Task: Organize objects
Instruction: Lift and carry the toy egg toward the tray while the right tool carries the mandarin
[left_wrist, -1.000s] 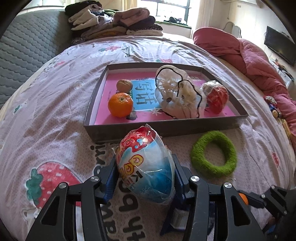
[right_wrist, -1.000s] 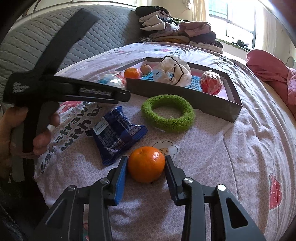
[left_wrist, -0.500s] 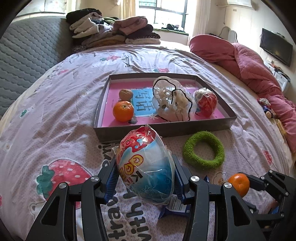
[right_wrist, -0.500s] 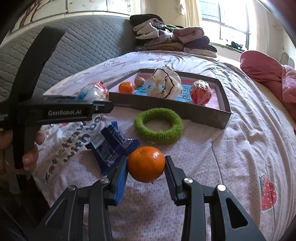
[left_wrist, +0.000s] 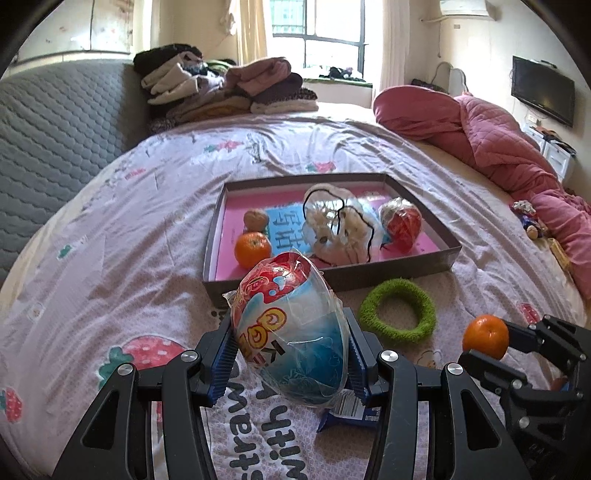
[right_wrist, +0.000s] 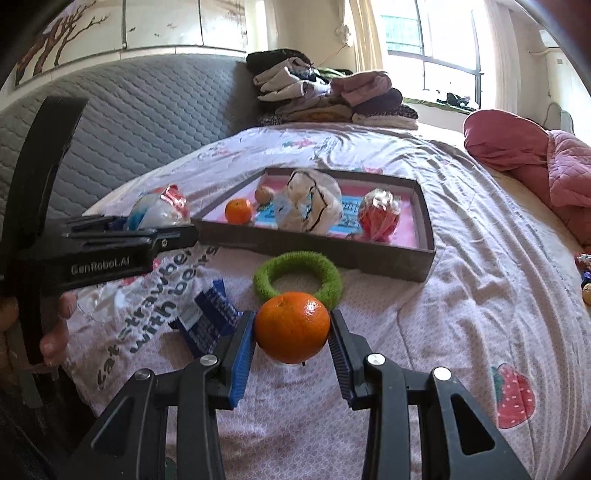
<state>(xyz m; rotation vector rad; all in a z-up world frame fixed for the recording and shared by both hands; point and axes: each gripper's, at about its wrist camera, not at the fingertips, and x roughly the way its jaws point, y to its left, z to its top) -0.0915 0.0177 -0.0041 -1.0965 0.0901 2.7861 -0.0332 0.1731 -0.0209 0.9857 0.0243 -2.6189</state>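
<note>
Both loads have risen off the strawberry-print sheet (right_wrist: 461, 280) since a second ago. Left gripper (left_wrist: 291, 354) clamps a glossy, crinkly foil-wrapped egg (left_wrist: 290, 328); right gripper (right_wrist: 291, 332) pinches a round, dimpled orange (right_wrist: 291, 326). Beyond lie a crumpled blue wrapper (right_wrist: 207, 321), a fuzzy green ring (right_wrist: 297, 275) and the shallow cardboard tray (right_wrist: 369, 254), pink-lined.

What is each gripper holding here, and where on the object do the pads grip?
The left gripper clamps a plastic-wrapped toy egg across its lower sides. The right gripper pinches a tangerine at its left and right sides.
</note>
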